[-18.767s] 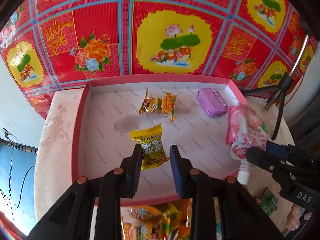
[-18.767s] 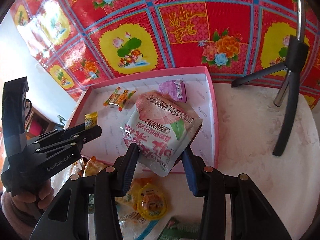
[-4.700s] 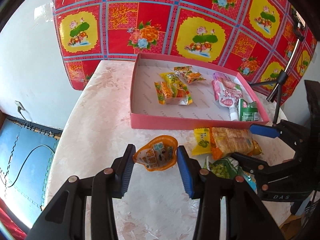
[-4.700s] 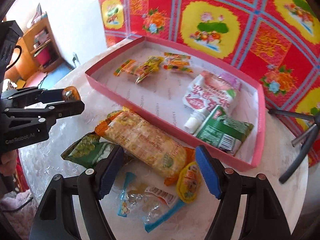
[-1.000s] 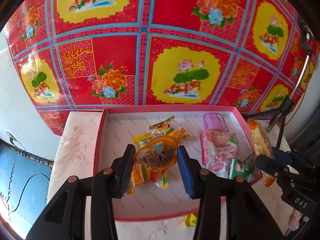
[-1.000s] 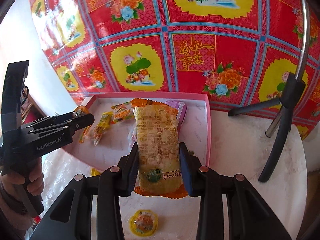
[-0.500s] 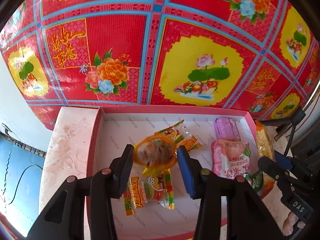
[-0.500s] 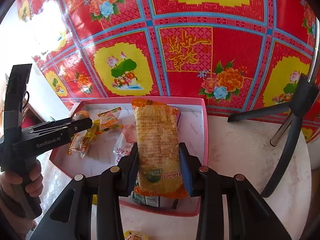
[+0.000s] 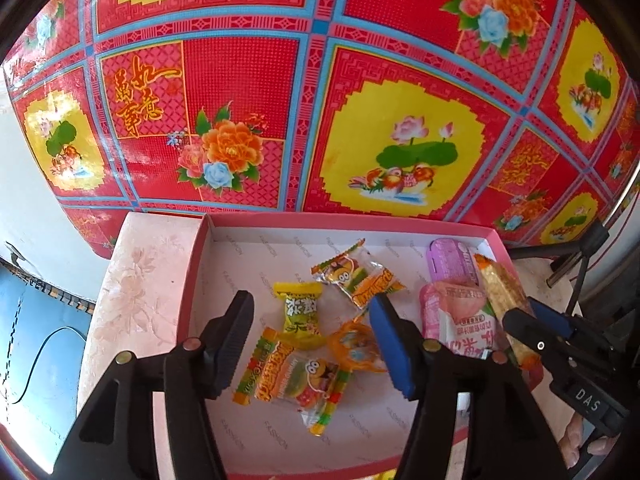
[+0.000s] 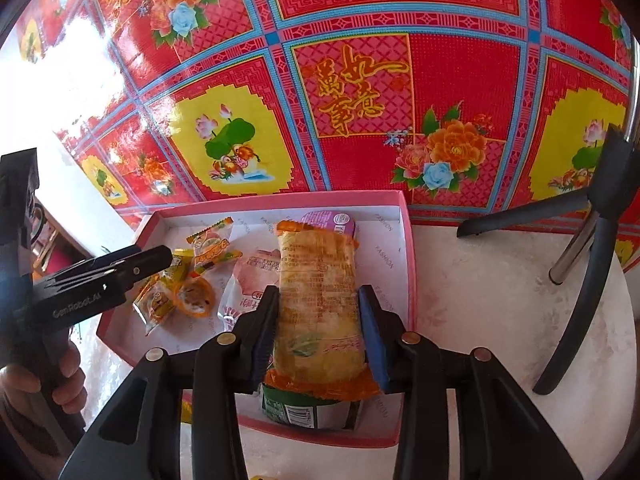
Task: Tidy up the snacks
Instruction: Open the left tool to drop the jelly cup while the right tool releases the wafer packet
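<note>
left wrist view: the left gripper point(image 9: 310, 332) hangs over the pink box point(image 9: 400, 233) on the pale table point(image 9: 140, 280), its jaws opening and well apart. nothing is pinched between them. the orange jelly cup point(image 9: 354, 346) sits on the box floor just beside the blue pad, loose. next to it lie a yellow candy point(image 9: 298, 308) and two gummy packets point(image 9: 296, 380) (one nearer, one further back). at the right are a purple pack point(image 9: 450, 260), a pink pouch point(image 9: 460, 320) and the right gripper's long orange snack bag point(image 9: 502, 300).

right wrist view: the right gripper point(image 10: 316, 332) has the orange snack bag point(image 10: 318, 292) between its jaws, which are opening. the pads seem barely touching the bag's sides now. the bag lies lengthwise over the box's right part, above a green packet point(image 10: 296, 408) and partly over the pink pouch point(image 10: 250, 280). the left gripper point(image 10: 120, 268) reaches in from the left, held by a hand point(image 10: 60, 384). a black tripod point(image 10: 592, 240) stands on the table at the right.
</note>
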Motion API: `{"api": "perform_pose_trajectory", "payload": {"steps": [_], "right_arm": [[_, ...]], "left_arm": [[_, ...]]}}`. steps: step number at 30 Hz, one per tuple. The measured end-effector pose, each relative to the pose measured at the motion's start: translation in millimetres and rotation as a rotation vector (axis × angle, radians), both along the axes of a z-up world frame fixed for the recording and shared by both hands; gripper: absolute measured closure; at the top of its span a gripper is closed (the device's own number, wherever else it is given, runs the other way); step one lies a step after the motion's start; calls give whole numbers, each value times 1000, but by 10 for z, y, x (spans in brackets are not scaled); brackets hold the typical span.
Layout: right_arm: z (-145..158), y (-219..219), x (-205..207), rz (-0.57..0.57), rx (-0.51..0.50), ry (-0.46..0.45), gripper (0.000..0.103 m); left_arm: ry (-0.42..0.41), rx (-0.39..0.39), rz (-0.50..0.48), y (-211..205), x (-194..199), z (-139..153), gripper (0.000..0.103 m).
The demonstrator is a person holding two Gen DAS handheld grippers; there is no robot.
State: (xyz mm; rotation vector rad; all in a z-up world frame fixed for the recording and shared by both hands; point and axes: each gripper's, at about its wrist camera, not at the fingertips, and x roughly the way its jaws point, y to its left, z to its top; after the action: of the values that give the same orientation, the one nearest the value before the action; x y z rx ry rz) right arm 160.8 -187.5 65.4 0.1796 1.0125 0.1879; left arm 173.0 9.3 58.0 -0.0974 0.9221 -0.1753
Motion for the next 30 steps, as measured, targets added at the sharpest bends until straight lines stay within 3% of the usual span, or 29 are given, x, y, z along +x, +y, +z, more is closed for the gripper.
{"api": "perform_pose_trajectory", "payload": {"steps": [4,16,30], "right_arm": [[14,2,-53,-4,6,-10,48],[173,91,-255,27,8,-45,35],[331,100,-563,35,19,-67,32]], "left_arm": [[6,-6,-4,-16,-100,54,40],[8,-24,-16,4,-384,212,40],[7,-22,-28,4,-618,304,40]]}}
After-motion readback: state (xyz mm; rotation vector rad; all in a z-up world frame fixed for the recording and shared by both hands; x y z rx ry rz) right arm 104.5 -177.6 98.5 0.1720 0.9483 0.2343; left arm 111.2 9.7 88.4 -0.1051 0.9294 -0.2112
